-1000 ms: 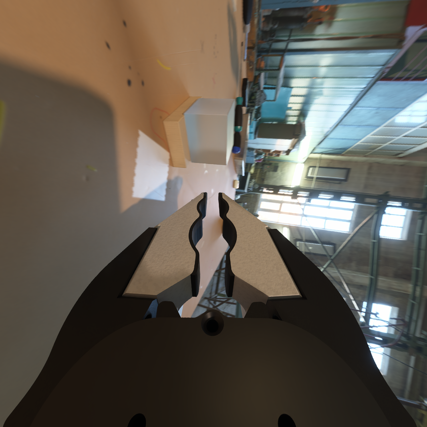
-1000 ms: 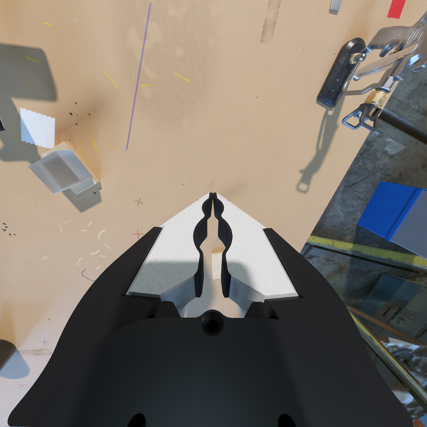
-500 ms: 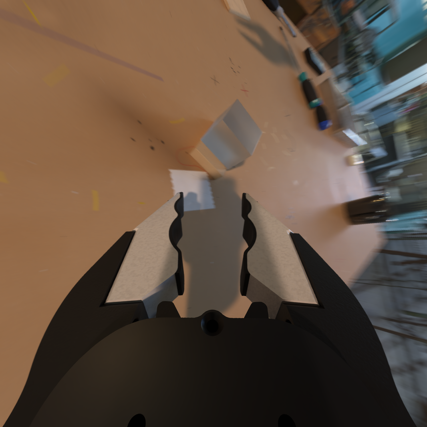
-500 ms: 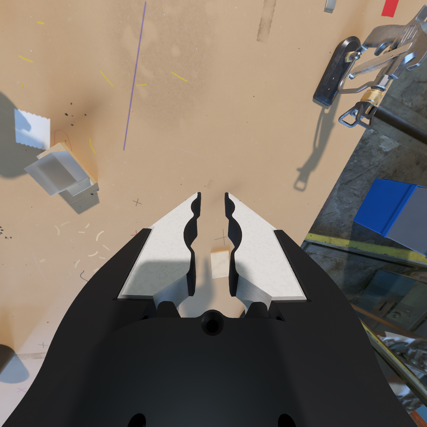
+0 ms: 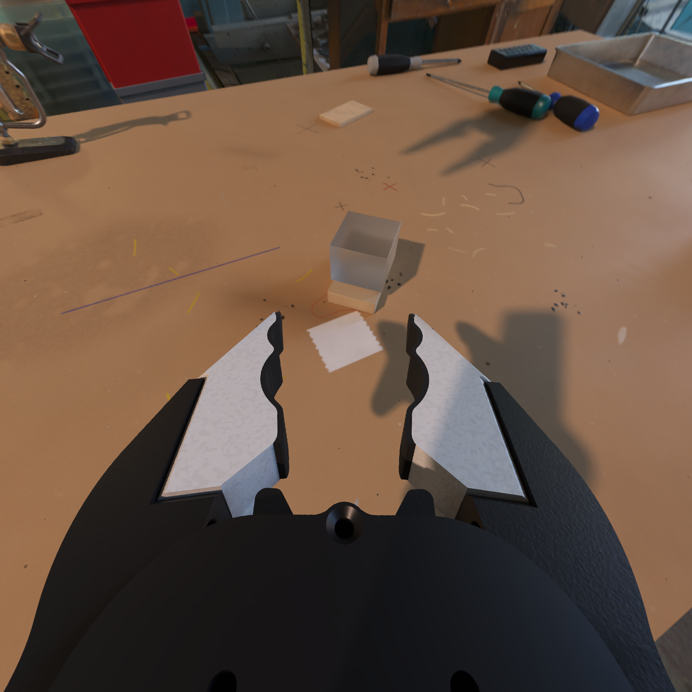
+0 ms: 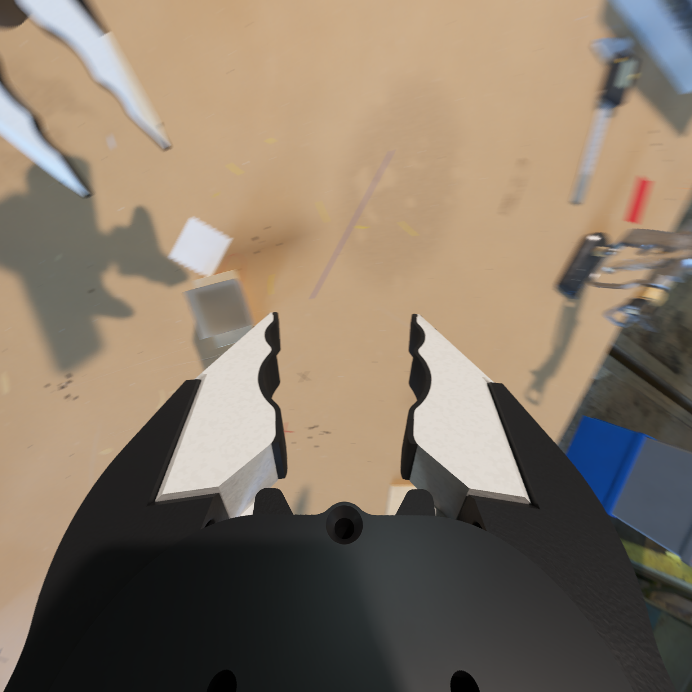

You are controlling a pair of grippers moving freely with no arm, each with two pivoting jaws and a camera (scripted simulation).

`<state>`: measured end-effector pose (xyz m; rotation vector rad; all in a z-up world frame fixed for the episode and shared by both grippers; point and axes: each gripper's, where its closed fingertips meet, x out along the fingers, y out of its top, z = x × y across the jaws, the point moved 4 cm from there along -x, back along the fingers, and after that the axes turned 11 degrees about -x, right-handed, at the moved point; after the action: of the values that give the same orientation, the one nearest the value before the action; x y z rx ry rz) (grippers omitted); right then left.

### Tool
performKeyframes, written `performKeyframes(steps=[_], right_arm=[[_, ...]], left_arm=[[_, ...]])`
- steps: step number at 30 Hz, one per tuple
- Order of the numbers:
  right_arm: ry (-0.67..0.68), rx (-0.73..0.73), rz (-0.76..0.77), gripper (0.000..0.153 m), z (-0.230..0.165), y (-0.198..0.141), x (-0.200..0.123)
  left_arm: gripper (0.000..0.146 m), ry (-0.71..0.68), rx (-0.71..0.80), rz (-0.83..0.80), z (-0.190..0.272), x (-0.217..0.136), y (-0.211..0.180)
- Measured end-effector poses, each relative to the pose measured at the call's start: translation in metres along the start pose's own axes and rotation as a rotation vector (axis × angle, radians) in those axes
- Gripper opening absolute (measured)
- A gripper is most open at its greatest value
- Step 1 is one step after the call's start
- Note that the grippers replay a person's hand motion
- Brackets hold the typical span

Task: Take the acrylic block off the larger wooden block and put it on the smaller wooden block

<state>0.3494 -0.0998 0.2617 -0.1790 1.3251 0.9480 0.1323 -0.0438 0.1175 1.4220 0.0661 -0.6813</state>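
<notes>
The clear acrylic block [image 5: 363, 254] sits on the larger wooden block [image 5: 352, 301] in the middle of the bench. My left gripper [image 5: 344, 318] is open and empty, a short way in front of it, above a white paper scrap [image 5: 344, 340]. The smaller, flat wooden block [image 5: 345, 113] lies farther back. In the blurred right wrist view, my right gripper [image 6: 343, 318] is open and empty above the bench. The acrylic block [image 6: 219, 307] is left of its left fingertip. The smaller wooden block [image 6: 398, 498] peeks out low between its fingers. The left gripper's fingers [image 6: 112, 75] show at top left.
Screwdrivers [image 5: 520, 101] [image 5: 397, 63], a metal tray [image 5: 618, 75] and a black block [image 5: 516, 56] lie at the bench's back right. A toggle clamp [image 5: 22, 112] stands at back left, also seen in the right wrist view [image 6: 618, 262]. A caliper [image 6: 606, 112] and a blue box [image 6: 636, 486] are near the bench edge.
My left gripper has swung round to face the acrylic block and opened wide. My right gripper has opened from shut to wide and shifted, so the smaller block now sits lower in its view.
</notes>
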Motion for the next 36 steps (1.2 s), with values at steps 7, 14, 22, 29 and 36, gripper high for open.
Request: performKeyframes(steps=[7, 14, 22, 29, 36], right_arm=[[0.193, -0.081, -0.115, 0.112, -0.118, -0.024, 0.096], [0.248, -0.174, -0.217, 0.106, -0.139, -0.036, 0.159], [0.183, -0.263, -0.208, 0.061, -0.14, -0.042, 0.159], [-0.075, -0.125, -0.234, 0.06, -0.11, -0.084, 0.027], [-0.226, 0.165, -0.49, 0.06, -0.025, -0.24, -0.043]], left_arm=[[0.065, -0.09, -0.013, -0.099, 0.012, 0.003, -0.005], [0.064, -0.153, -0.072, -0.126, 0.015, 0.003, -0.01], [0.061, -0.166, -0.101, -0.102, 0.012, 0.0, -0.007], [0.061, -0.159, -0.106, -0.093, 0.009, -0.002, -0.007], [0.06, -0.151, -0.135, -0.113, 0.001, 0.006, -0.011]])
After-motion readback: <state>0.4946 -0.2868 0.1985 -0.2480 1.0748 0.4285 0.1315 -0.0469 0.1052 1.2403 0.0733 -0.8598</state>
